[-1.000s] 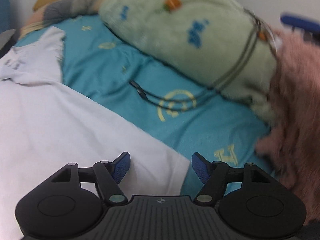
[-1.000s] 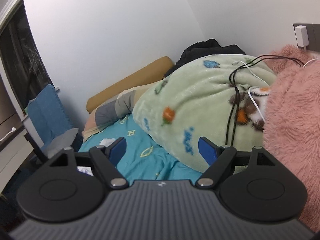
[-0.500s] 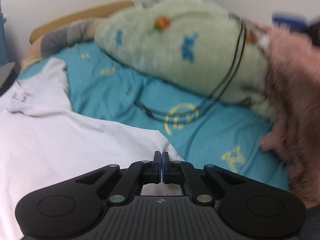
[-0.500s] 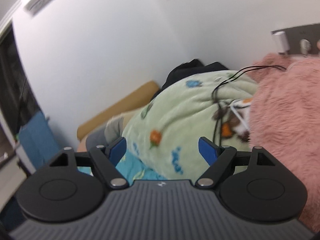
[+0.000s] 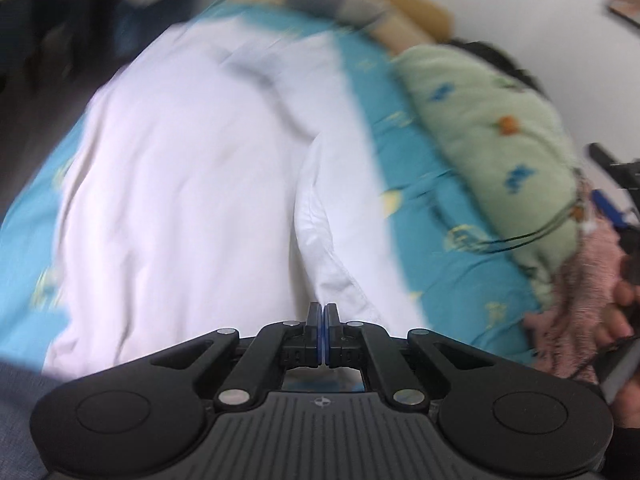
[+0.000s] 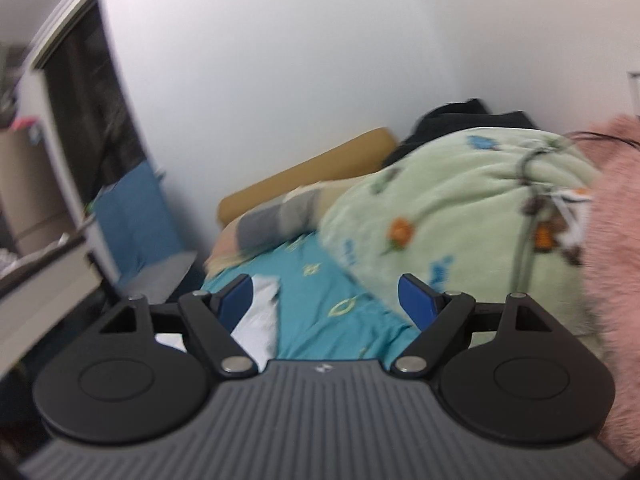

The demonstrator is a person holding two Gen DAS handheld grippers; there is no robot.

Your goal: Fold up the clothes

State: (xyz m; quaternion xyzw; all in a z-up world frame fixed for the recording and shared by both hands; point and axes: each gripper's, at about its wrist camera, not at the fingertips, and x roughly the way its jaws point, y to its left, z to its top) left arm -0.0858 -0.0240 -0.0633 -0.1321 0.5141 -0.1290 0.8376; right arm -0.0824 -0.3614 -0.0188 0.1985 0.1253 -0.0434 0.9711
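White garment (image 5: 192,184), teal yellow-patterned sheet (image 5: 436,264), pale-green printed blanket (image 5: 492,136).

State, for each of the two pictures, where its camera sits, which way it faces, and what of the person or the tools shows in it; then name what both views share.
Left wrist: on the left gripper, facing steeply down at the white garment on the teal bedsheet; jaws shut on the garment's edge; a hand shows at the right edge.
Right wrist: on the right gripper, facing nearly level across the bed toward the white wall; jaws open, nothing between them.
Shared: teal bedsheet, green blanket, pink fluffy blanket, white garment.
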